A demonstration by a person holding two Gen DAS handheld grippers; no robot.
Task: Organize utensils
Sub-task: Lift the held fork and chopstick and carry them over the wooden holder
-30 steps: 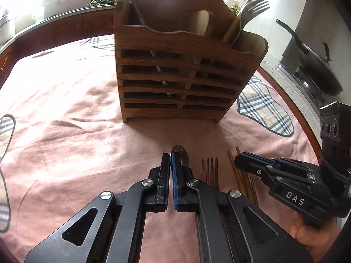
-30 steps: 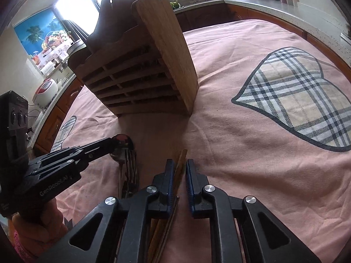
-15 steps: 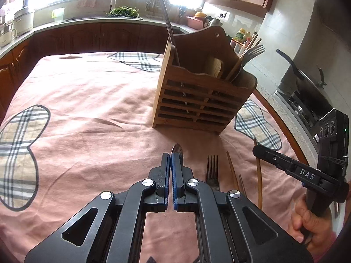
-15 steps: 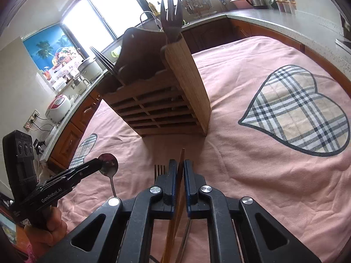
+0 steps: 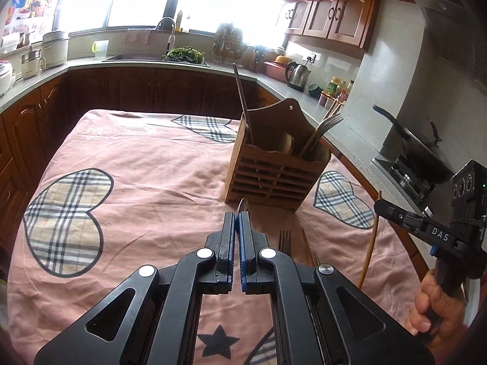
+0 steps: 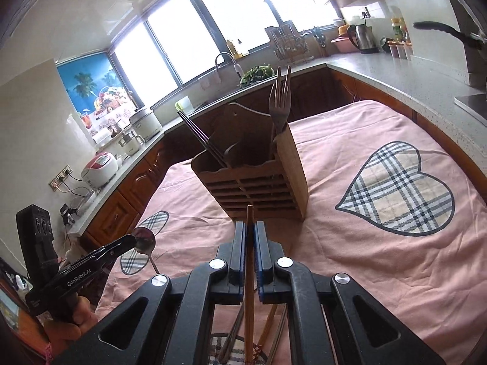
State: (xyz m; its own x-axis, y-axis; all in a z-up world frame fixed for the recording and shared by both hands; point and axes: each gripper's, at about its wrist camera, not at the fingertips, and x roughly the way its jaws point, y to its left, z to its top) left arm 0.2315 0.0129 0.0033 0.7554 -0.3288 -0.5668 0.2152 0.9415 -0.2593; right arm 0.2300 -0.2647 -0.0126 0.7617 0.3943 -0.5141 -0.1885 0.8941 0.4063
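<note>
A slatted wooden utensil holder (image 5: 275, 170) (image 6: 258, 182) stands on the pink tablecloth, with a wooden fork (image 6: 280, 100), chopsticks and dark metal chopsticks (image 6: 201, 140) in it. My left gripper (image 5: 236, 217) is shut on a metal spoon (image 5: 243, 205), whose bowl (image 6: 144, 238) shows beyond the tips, lifted above the cloth. My right gripper (image 6: 249, 228) is shut on a wooden chopstick (image 6: 249, 261), also raised; it shows hanging from that gripper in the left wrist view (image 5: 369, 243). A fork (image 5: 284, 241) and more chopsticks (image 5: 307, 248) lie on the cloth below.
The table (image 5: 137, 182) carries a pink cloth with plaid hearts (image 6: 398, 188). Kitchen counters ring it, with a sink (image 5: 166, 39), a kettle (image 5: 298, 73) and a wok on the stove (image 5: 417, 146). Loose utensils lie under the right gripper (image 6: 274, 328).
Both grippers have risen and pulled back from the holder, lifting the spoon and the chopstick off the cloth. The holder now looks smaller and farther away.
</note>
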